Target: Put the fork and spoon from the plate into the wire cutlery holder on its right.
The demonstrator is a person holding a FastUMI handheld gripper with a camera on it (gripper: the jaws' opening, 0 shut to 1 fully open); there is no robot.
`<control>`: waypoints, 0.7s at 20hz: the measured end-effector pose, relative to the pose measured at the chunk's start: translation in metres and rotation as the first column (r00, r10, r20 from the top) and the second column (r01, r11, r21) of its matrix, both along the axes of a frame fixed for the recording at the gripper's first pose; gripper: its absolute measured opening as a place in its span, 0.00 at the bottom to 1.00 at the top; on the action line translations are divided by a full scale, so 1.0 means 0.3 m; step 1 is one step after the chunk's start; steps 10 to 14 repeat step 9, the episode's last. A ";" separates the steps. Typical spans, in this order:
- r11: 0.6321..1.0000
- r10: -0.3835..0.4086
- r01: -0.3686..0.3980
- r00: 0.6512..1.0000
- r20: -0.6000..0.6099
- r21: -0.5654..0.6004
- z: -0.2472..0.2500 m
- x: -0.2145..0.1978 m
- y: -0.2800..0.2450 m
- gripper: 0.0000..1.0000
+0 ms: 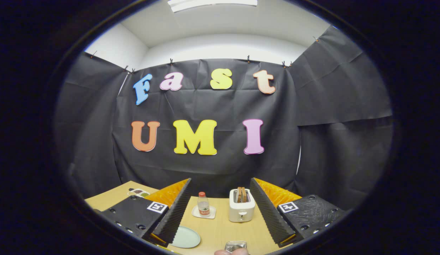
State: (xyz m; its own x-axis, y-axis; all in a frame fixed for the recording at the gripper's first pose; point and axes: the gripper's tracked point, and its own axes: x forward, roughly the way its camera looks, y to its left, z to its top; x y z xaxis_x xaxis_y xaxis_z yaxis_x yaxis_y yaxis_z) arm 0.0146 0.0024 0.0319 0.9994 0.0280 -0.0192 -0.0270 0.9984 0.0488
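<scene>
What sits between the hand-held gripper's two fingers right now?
In the gripper view the hand-held gripper is open: between its fingers lie bare table, a small bottle on a coaster, and a white toaster holding toast.

A: What colour is the table point(220, 230)?
B: Pale wood, light tan. The plate point(186, 237) near the left finger is a pale mint green.
A: And the toaster point(241, 209)?
B: Cream white, with brown slices in its slots. The bottle point(203, 204) has a red cap and a red label, and stands on a white coaster point(203, 212).
A: The wall point(333, 148)?
B: Black cloth, creased. Above it the ceiling point(223, 24) is white.
</scene>
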 end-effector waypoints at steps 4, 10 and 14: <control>1.000 -0.020 0.020 1.000 -0.016 0.004 -0.010 0.013 -0.030 0.98; 0.999 -0.037 0.037 0.999 0.006 -0.001 0.017 0.026 -0.063 0.97; 0.999 -0.037 0.037 0.999 0.006 -0.001 0.017 0.026 -0.063 0.97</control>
